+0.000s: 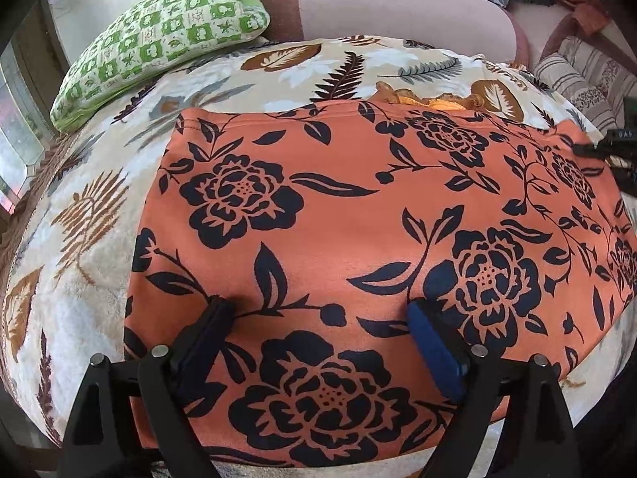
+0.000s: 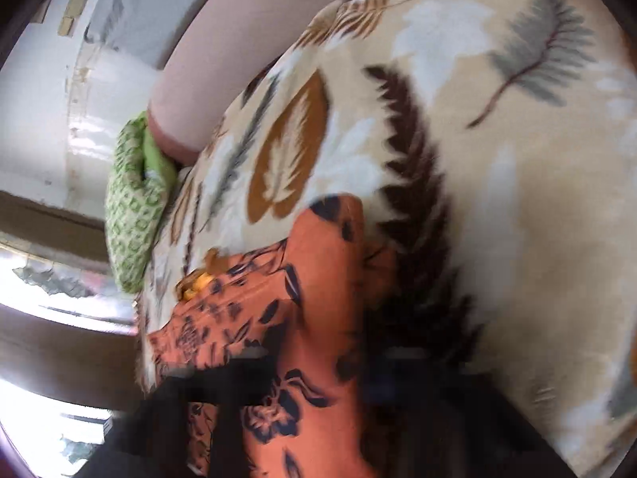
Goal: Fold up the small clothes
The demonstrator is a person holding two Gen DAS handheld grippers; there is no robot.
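1. The left gripper (image 1: 320, 310) stands wide over the orange floral garment (image 1: 358, 219), jaws spread, tips resting on the cloth with nothing pinched between them.
2. The right gripper (image 2: 318, 378) is a blur; cloth runs between its fingers, but whether it's clamped I cannot tell.
3. The garment lies flat mid-bed on the leaf-print blanket (image 1: 79, 279), its far hem toward the green checked pillow (image 1: 159, 40) in the far left corner.
4. Best play, I'd say: left pins the fold line flat while right carries its corner across, edges matched.
5. Containers? None in sight.
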